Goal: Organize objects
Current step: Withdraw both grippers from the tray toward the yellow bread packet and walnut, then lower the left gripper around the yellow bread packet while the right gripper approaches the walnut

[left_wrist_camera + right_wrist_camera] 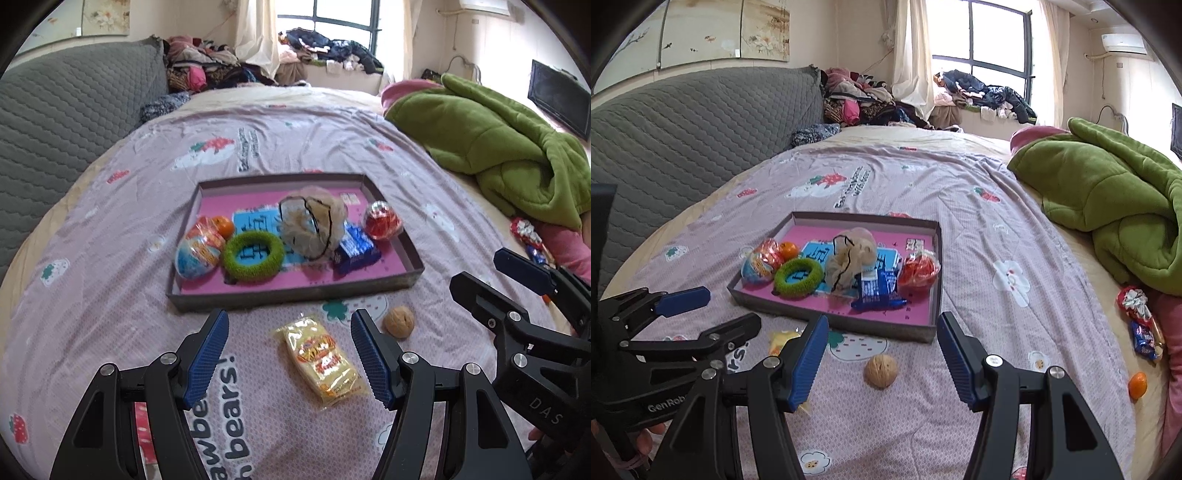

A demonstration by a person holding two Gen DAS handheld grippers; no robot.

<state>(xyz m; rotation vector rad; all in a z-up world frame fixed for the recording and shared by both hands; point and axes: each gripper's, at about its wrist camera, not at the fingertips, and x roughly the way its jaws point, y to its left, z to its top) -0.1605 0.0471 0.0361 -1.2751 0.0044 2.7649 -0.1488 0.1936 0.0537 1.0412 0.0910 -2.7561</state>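
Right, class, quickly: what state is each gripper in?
Left gripper: open, holding nothing, above the yellow snack packet.
Right gripper: open, empty, above the walnut.

Left wrist view: looks forward along my left gripper [288,354], low over bed, tilted down; snack pack [321,360] between fingers, tray [413,258] just ahead. Right wrist view: same heading from my right gripper [882,354], set further right; walnut [881,370] between fingers, tray [934,325] ahead. Shared: tray, walnut [398,321], blanket, window. Each view catches other gripper at edge.
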